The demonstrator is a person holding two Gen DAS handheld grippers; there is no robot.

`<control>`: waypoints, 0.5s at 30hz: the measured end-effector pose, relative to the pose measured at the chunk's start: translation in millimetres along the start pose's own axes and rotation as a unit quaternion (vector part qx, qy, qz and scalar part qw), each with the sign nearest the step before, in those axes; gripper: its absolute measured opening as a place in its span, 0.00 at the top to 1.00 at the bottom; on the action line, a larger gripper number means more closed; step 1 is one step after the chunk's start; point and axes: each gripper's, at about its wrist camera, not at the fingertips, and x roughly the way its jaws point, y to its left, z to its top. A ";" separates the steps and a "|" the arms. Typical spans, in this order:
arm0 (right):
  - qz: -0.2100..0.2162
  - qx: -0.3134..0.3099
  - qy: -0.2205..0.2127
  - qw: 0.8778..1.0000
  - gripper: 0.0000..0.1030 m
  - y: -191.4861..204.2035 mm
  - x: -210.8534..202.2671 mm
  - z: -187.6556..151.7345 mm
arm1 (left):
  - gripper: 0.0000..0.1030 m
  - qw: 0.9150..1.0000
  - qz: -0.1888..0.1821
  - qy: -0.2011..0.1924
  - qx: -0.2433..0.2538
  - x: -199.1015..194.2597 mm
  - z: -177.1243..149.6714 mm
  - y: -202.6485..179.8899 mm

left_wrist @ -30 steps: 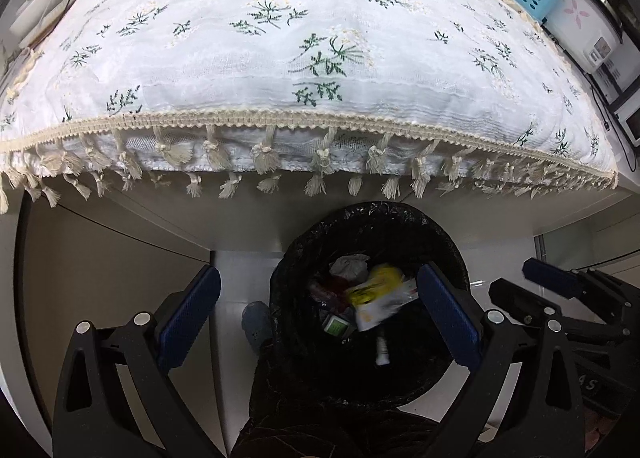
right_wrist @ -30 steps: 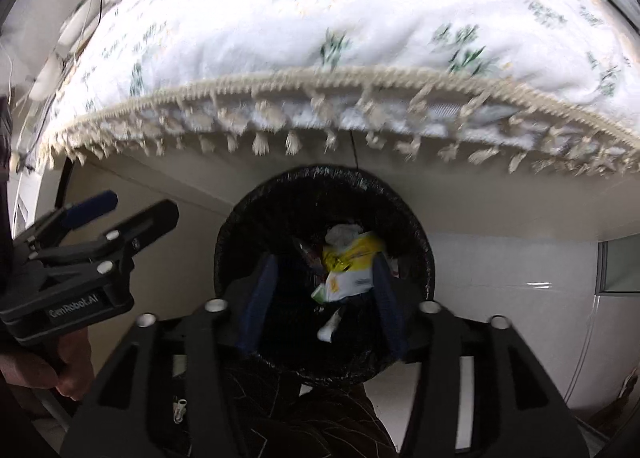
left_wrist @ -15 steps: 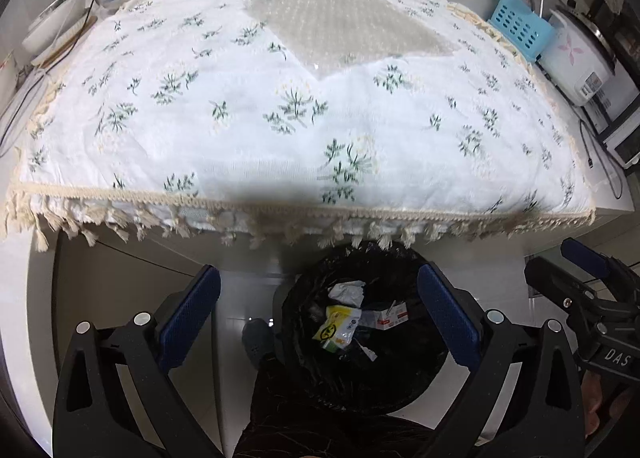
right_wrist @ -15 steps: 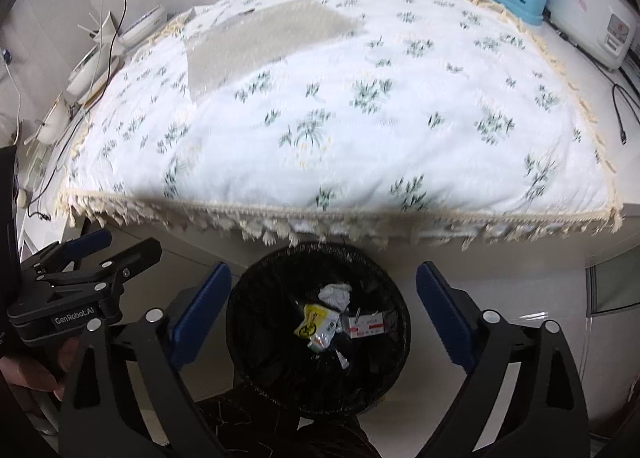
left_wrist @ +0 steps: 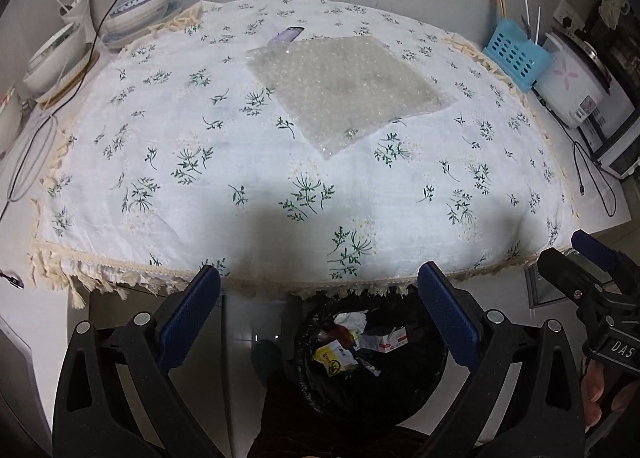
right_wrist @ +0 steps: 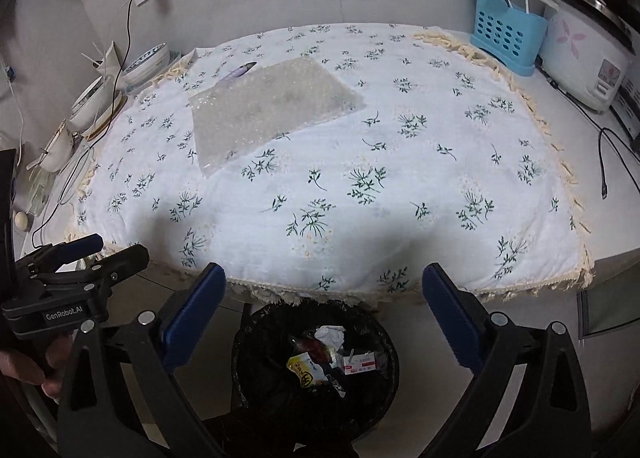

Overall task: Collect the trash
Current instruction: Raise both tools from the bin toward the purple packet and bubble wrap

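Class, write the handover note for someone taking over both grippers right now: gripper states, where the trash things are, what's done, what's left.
Left gripper: open, empty, above the bin.
Right gripper: open, empty, beside it.
Black trash bin: on the floor under the table's near edge, already holding a yellow packet, crumpled paper and a small carton.
Left on the floral tablecloth: a bubble wrap sheet and a purple wrapper touching its far corner. Probably collect those next.
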 end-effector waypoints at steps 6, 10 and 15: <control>-0.005 -0.003 -0.010 1.000 0.08 3.5 -1.3 21.9 | 0.06 1.000 0.006 -0.006 0.004 -2.5 22.8 3.5; -0.004 -0.010 -0.018 1.000 0.08 8.8 -0.2 39.5 | 0.06 1.000 0.010 -0.008 0.001 -1.1 39.2 8.0; -0.008 -0.026 -0.028 0.999 0.08 20.6 1.5 59.7 | 0.06 1.000 0.007 -0.007 0.000 4.4 62.6 15.0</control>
